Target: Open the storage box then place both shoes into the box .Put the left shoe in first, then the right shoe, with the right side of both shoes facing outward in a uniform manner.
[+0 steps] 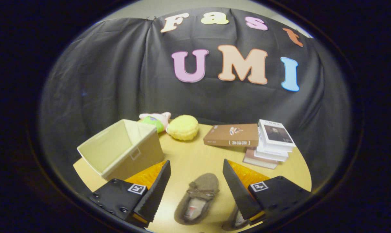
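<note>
A cream fabric storage box (122, 149) stands on the wooden table (189, 155), to the left beyond my left finger, its top open and nothing visible inside. A grey-brown moccasin shoe (198, 198) lies on the table between my fingers, toe pointing away from me, apart from both. A second shoe (235, 221) is mostly hidden behind my right finger. My gripper (196, 170) is open wide above the table, holding nothing.
At the back of the table lie a yellow round plush (183, 127) and a pink-green plush toy (156, 120). A brown book (232, 135) and a stack of books (273, 142) sit to the right beyond my right finger.
</note>
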Tool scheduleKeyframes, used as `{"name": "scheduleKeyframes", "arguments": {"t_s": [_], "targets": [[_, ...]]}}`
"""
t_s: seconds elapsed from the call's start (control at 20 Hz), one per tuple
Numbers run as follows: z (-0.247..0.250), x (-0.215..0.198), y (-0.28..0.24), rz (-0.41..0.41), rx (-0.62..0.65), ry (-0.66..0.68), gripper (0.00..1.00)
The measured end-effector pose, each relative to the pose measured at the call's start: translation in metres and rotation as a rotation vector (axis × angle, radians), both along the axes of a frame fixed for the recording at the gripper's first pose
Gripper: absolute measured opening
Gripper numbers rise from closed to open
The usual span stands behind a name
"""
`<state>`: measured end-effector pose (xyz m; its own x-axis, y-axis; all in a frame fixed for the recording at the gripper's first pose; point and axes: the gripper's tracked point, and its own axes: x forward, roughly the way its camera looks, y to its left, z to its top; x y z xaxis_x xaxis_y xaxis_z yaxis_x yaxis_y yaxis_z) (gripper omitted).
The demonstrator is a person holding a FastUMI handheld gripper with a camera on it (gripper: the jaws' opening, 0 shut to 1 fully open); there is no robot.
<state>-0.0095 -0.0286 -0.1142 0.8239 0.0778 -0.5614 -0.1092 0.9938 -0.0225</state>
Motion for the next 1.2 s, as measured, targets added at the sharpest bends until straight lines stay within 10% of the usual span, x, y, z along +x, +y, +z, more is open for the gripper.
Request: {"name": "scheduleKeyframes", "arguments": {"t_s": [0.6,1.1,1.2], "targets": [[-0.133,-0.048,-0.035,0.012,0.022,0.345,1.00],[-0.151,-0.064,-0.030,-0.042,0.147,0.484,0.06],[-0.146,-0.061,-0.033,-0.082,0.162,0.493,0.05]]}}
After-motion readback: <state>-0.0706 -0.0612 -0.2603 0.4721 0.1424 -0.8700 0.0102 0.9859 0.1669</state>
